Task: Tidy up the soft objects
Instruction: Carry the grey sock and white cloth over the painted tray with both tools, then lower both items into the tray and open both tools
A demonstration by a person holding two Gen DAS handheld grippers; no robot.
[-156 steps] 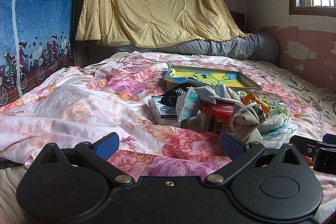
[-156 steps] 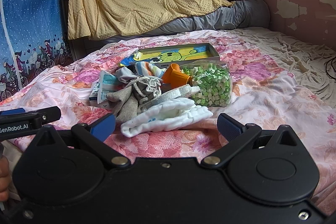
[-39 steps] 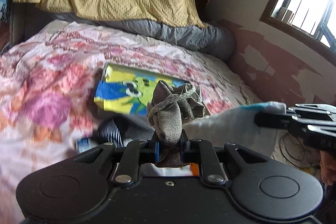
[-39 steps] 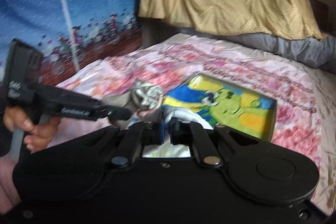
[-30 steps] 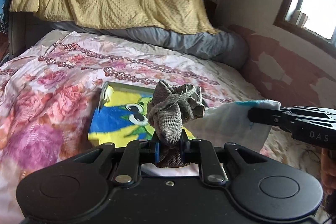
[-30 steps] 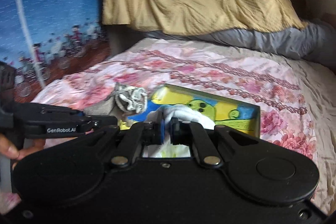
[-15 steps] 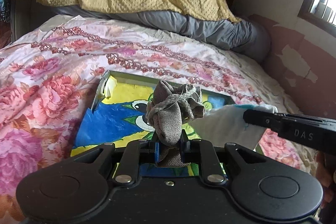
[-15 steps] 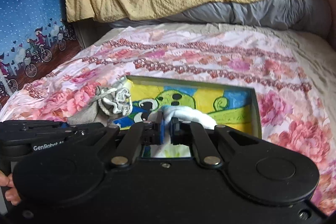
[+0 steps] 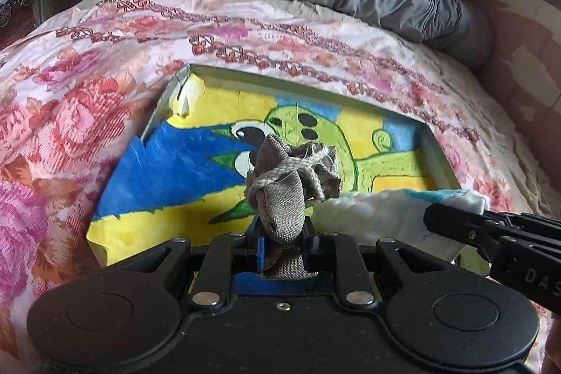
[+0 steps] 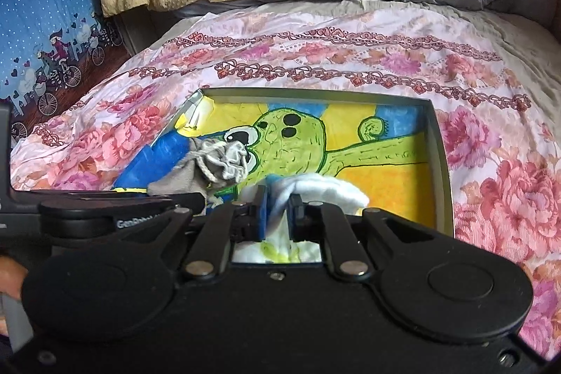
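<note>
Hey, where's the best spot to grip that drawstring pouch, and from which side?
Grip the pouch on its flat body below the cord-tied neck, coming from the closed bottom end, as the left gripper does now. The bunched neck is lumpy; the body flattens between the pads and the knot probably stops slipping.

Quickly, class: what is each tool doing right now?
Left tool: closed, holding the grey drawstring pouch.
Right tool: closed, holding the white cloth.

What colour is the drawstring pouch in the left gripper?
Grey-brown drawstring pouch with a pale cord, clearest in the left wrist view.
</note>
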